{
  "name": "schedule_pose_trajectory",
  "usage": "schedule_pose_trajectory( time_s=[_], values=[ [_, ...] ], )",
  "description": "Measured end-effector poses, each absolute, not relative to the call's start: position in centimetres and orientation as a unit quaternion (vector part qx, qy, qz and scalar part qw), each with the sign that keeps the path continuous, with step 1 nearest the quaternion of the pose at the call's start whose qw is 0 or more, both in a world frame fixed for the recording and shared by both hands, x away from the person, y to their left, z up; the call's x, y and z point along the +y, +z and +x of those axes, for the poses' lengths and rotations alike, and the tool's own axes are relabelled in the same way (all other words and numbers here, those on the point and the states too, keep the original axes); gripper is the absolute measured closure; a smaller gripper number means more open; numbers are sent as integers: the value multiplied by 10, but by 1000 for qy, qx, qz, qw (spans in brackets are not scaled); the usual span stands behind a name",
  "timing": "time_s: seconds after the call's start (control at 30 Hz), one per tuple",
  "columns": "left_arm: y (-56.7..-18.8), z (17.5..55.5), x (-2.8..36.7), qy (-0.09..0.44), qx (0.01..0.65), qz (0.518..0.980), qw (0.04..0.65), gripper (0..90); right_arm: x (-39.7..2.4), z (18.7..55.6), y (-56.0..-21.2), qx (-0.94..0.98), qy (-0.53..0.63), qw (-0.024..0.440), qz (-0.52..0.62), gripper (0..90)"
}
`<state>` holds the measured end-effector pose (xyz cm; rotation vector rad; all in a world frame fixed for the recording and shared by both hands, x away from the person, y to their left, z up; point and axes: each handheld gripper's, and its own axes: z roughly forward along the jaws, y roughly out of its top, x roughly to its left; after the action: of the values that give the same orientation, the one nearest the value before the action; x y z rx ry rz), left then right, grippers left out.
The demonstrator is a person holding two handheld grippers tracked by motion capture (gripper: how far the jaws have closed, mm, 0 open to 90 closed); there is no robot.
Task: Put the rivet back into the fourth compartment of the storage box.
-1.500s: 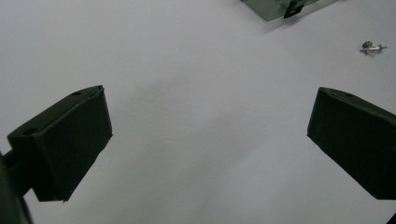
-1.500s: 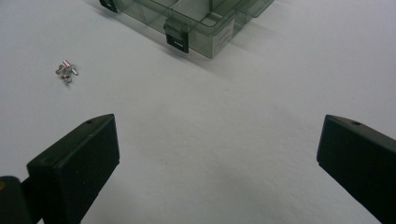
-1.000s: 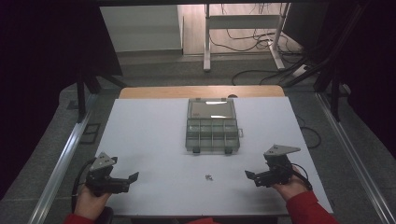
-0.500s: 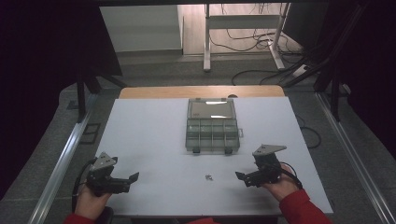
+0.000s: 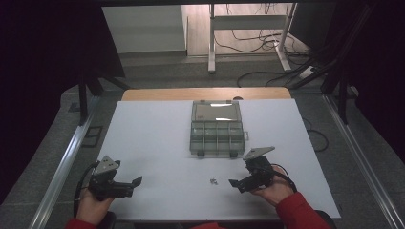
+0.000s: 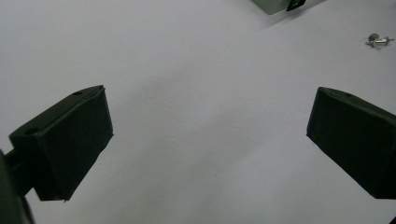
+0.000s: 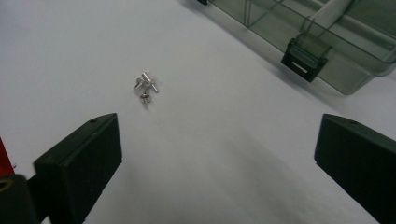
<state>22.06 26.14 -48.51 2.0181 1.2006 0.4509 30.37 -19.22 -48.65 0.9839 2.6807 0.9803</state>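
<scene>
A small heap of silver screws [image 5: 213,181] [image 7: 146,86] [image 6: 378,40] lies on the white table [image 5: 157,143], in front of an open grey compartment box [image 5: 217,130] [image 7: 322,32]. My right gripper [image 5: 238,183] [image 7: 215,163] is open just right of the screws, with its jaws pointing left towards them and nothing between them. Near the front left corner my left gripper [image 5: 136,183] [image 6: 210,140] is open too, empty, low over bare table.
The box's lid is folded back towards the far edge, and a black latch [image 7: 302,59] sticks out from its front wall. A wooden strip [image 5: 205,93] borders the table's far side. Metal rails [image 5: 67,162] run along both sides.
My right gripper has moved left and a little towards the table's middle, closing on the screws. The left gripper has stayed where it was.
</scene>
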Motion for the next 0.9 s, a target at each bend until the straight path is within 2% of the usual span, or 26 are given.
schedule_pose_trajectory(
  time_s=[0.2, 0.3, 0.33, 0.37, 0.47, 0.5, 0.53, 0.57, 0.63, 0.67, 0.7, 0.87, 0.9],
  values=[
    [-485, 221, 261, 176, 467, 785, 366, 7, -183, 305, -490, 898, 304, 51, 315, 111],
    [-485, 221, 261, 176, 467, 785, 366, 7, -176, 305, -490, 902, 303, 52, 304, 166],
    [-485, 221, 261, 176, 468, 785, 366, 7, -171, 306, -491, 905, 301, 48, 297, 209],
    [-485, 221, 261, 176, 468, 785, 366, 7, -171, 306, -491, 905, 301, 48, 297, 209],
    [-485, 221, 261, 176, 467, 786, 365, 7, -159, 307, -493, 915, 290, 37, 279, 322],
    [-485, 221, 262, 176, 467, 786, 365, 7, -159, 307, -493, 915, 290, 37, 279, 322],
    [-485, 220, 262, 176, 466, 787, 364, 7, -153, 307, -494, 920, 285, 34, 268, 383],
    [-485, 220, 262, 176, 466, 787, 364, 7, -153, 307, -494, 920, 285, 34, 268, 383],
    [-485, 220, 262, 176, 466, 787, 363, 7, -147, 306, -494, 924, 281, 33, 256, 447],
    [-485, 220, 262, 177, 466, 787, 363, 7, -142, 306, -495, 928, 279, 33, 244, 509],
    [-485, 220, 262, 177, 466, 787, 363, 7, -142, 306, -495, 928, 279, 33, 244, 509],
    [-485, 220, 261, 177, 464, 788, 363, 8, -128, 305, -498, 936, 273, 28, 218, 678],
    [-485, 220, 261, 178, 464, 788, 363, 8, -128, 305, -498, 936, 273, 28, 218, 678]
  ],
)
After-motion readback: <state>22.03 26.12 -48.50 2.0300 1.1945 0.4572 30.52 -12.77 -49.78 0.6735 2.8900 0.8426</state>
